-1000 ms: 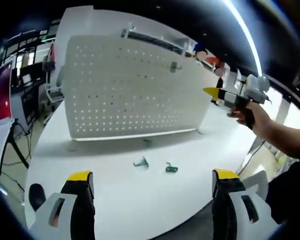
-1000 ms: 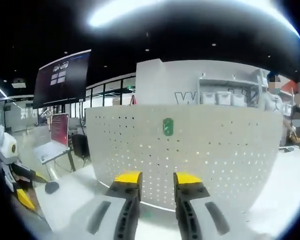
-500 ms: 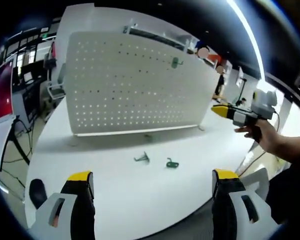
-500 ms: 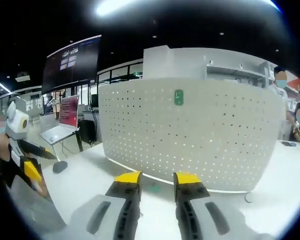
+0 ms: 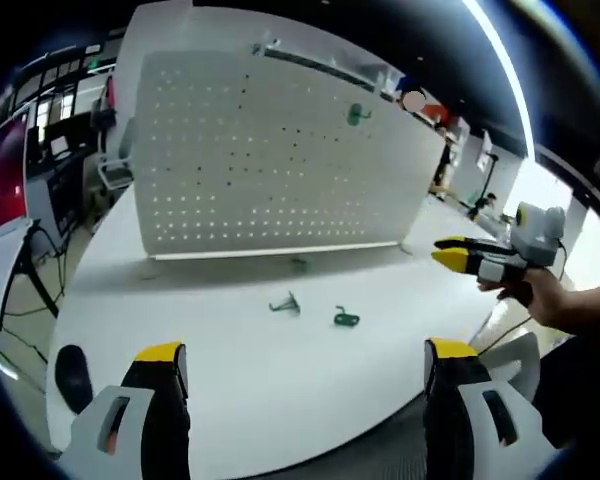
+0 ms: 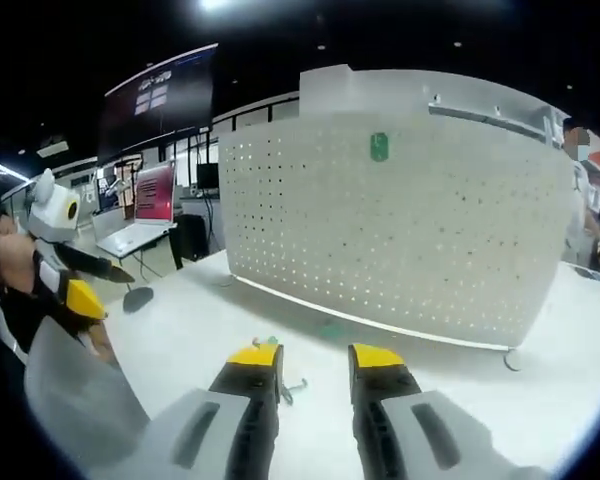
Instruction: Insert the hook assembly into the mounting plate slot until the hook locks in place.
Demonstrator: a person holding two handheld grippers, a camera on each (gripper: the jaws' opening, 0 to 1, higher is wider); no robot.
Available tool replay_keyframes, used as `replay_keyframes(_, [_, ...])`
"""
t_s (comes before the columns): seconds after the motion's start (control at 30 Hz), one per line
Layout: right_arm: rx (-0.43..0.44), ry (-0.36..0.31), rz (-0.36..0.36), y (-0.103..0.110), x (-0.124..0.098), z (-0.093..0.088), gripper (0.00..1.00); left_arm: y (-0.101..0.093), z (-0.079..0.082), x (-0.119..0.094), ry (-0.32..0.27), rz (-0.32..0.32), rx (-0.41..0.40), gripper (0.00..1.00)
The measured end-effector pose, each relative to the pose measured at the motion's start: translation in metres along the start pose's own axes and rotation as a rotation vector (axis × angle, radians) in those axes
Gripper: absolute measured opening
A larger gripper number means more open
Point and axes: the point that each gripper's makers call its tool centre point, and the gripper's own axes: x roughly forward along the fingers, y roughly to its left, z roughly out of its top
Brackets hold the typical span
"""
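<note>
The white pegboard mounting plate [image 5: 270, 170] [image 6: 400, 230] stands upright on the white table [image 5: 230, 400]. A green hook [image 5: 355, 114] [image 6: 379, 147] hangs high on it. Two more green hooks [image 5: 283, 303] [image 5: 346, 319] lie loose on the table in front of the plate. One of them [image 6: 298, 385] shows between the right jaws. My left gripper [image 5: 305, 355] is wide open above the table's near edge, holding nothing. My right gripper [image 6: 315, 360] [image 5: 460, 255] hovers off to the right, open by a narrow gap with nothing in it. The left gripper [image 6: 75, 295] appears at left.
A person's hand [image 5: 545, 300] holds the right gripper at the table's right edge. Desks, monitors [image 6: 152, 195] and a dark wall screen stand behind on the left. Other people stand far back on the right. A black round object [image 5: 70, 362] lies by the table's left edge.
My right gripper has drawn back from the plate and sunk toward the table, so the loose hooks come into its view. The left gripper has barely moved.
</note>
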Motion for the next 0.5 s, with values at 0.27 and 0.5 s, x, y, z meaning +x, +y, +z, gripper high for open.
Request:
replay_keyframes(0.27, [-0.021, 0.075, 0.039, 0.008, 0.003, -0.025, 0.24, 0.004, -0.007, 0.001, 0.025, 0.014, 0.002, 0.99])
replay_keyframes(0.5, [-0.025, 0.148, 0.102, 0.021, 0.014, -0.044, 0.24, 0.012, -0.014, 0.004, 0.050, 0.021, -0.012, 1.00])
